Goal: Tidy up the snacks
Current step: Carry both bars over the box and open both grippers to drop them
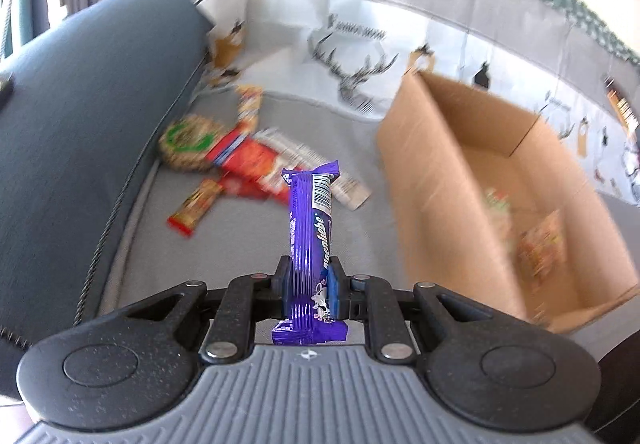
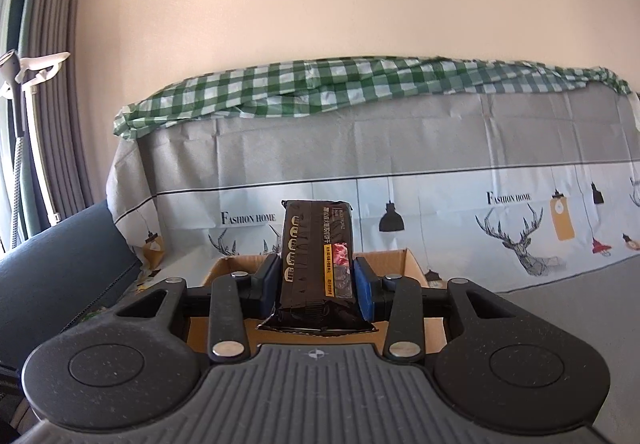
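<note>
My left gripper [image 1: 309,280] is shut on a purple chocolate bar [image 1: 310,228], held upright above the grey sofa seat [image 1: 256,236]. An open cardboard box [image 1: 416,180] lies to its right, with a few blurred snack packets [image 1: 540,244] inside. A pile of snacks [image 1: 244,160] lies ahead on the left: a round green-labelled pack, red packets, a white packet. My right gripper [image 2: 318,284] is shut on a black snack packet [image 2: 318,256], held upright over the cardboard box [image 2: 412,260], whose rim shows behind the fingers.
A dark blue cushion [image 1: 92,116] borders the seat on the left. A printed deer cloth [image 2: 440,212] covers the sofa back, with a green checked cloth [image 2: 340,88] on top. A curtain [image 2: 52,84] hangs at the far left.
</note>
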The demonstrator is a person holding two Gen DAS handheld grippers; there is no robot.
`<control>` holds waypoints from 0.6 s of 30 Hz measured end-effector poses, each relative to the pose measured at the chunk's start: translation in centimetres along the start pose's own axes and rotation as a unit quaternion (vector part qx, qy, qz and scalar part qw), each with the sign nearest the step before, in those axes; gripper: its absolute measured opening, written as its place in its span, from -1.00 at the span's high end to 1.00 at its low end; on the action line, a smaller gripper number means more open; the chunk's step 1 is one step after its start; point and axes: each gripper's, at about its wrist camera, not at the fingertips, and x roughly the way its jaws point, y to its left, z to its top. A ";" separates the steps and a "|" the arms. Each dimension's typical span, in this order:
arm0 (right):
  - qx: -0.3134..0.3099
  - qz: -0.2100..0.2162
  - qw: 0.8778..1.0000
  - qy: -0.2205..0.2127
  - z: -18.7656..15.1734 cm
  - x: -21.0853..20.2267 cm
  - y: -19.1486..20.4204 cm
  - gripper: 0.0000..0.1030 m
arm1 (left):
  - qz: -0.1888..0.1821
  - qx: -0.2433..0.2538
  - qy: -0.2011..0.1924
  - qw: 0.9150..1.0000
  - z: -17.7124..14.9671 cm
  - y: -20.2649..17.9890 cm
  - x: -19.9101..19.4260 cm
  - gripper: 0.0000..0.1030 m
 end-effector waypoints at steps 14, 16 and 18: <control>0.004 -0.001 1.000 0.003 0.0 0.2 -0.1 0.21 | -0.097 0.041 -0.068 0.992 5.6 -10.2 -3.0 0.64; 0.003 -0.001 1.000 0.003 0.0 0.2 -0.1 0.21 | -0.108 0.045 -0.071 0.991 6.0 -11.2 -3.3 0.64; 0.003 -0.001 1.000 0.003 0.0 0.2 -0.1 0.21 | -0.119 0.049 -0.074 0.989 6.3 -12.2 -3.5 0.64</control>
